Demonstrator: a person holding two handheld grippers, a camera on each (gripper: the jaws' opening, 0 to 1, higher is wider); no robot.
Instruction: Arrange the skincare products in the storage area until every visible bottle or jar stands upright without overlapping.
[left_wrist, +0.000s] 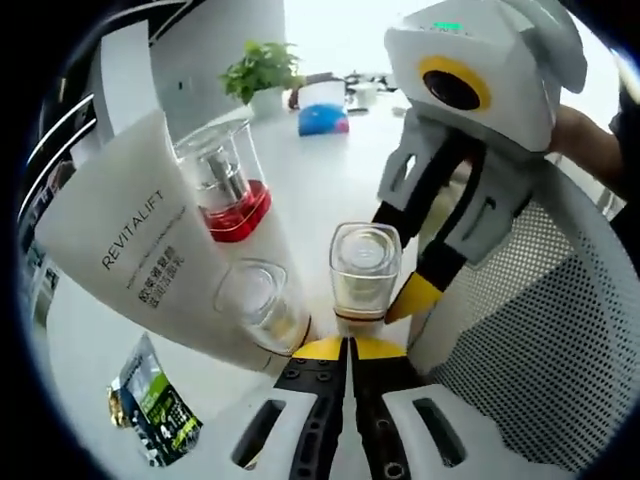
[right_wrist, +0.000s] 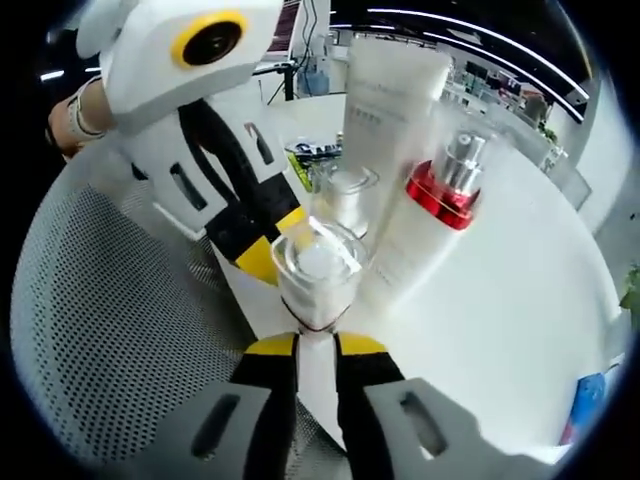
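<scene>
A small bottle (left_wrist: 365, 272) with a clear square cap and amber base stands upright beside the white mesh basket (left_wrist: 545, 330). My right gripper (left_wrist: 400, 258) reaches in from the right, one fingertip (left_wrist: 415, 296) against the bottle's lower side, the other behind it. In the right gripper view its jaws (right_wrist: 316, 345) stand a narrow gap apart at the base of this bottle (right_wrist: 316, 268). My left gripper (left_wrist: 348, 347) is shut, its tips just before the bottle's foot; its tips (right_wrist: 262, 255) also show left of the cap. Behind stand a white tube (left_wrist: 140, 245), a red pump bottle (left_wrist: 228, 185) and a second clear-capped bottle (left_wrist: 256, 300).
A green-and-black sachet (left_wrist: 155, 408) lies on the white table (left_wrist: 310, 190) at the lower left. A potted plant (left_wrist: 262, 68) and a blue object (left_wrist: 323, 121) sit far back. The mesh basket (right_wrist: 100, 320) also shows at the left of the right gripper view.
</scene>
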